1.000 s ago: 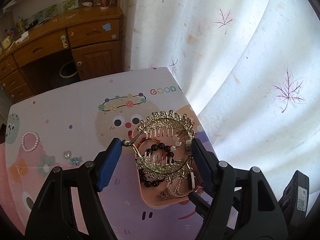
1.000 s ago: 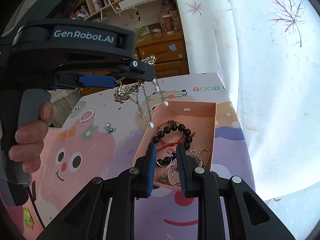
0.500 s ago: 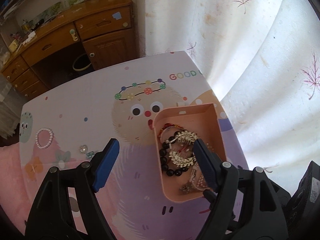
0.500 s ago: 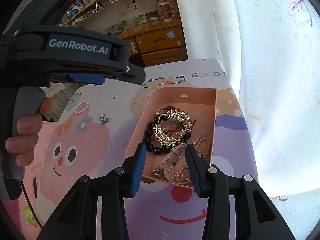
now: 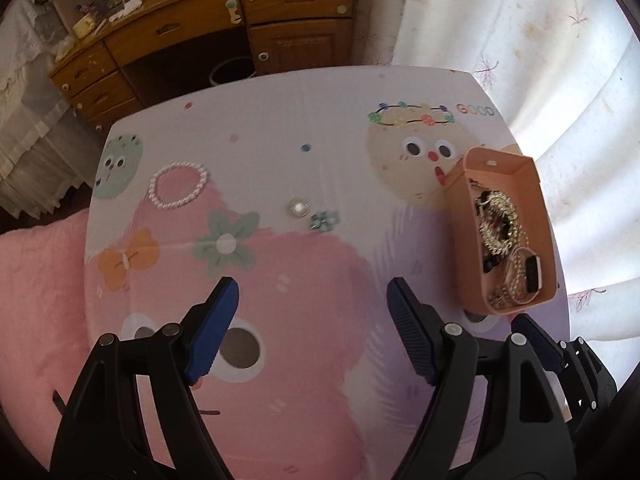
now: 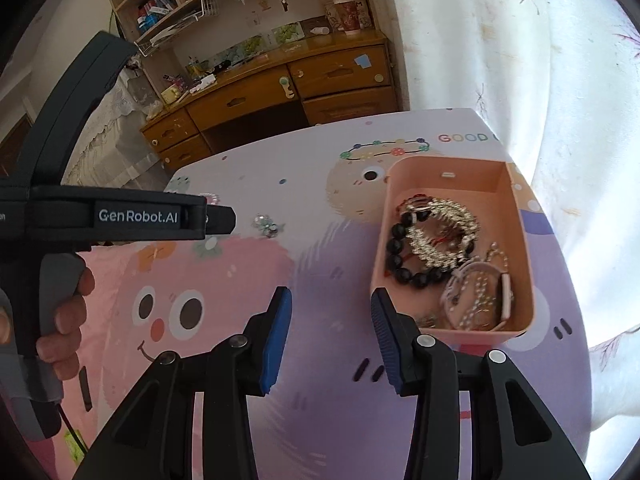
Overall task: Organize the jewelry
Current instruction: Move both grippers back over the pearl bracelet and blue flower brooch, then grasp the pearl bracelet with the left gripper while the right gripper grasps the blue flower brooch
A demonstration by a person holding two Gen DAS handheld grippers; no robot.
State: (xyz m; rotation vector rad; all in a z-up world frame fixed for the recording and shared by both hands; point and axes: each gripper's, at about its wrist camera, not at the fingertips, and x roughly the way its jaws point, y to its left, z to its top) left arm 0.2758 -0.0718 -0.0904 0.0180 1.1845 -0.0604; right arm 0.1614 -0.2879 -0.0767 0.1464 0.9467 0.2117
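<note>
The left hand-held gripper [image 5: 312,300] is wide apart and holds nothing. On the cartoon-print desk [image 5: 280,128] lie a white pearl bracelet [image 5: 179,185] and a peach plastic box [image 5: 546,236] of jewelry.

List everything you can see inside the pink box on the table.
Inside the pink box: a gold comb lying over a black bead bracelet, plus a pale watch and pearl strands. Whatever lies beneath this pile is hidden.
</note>
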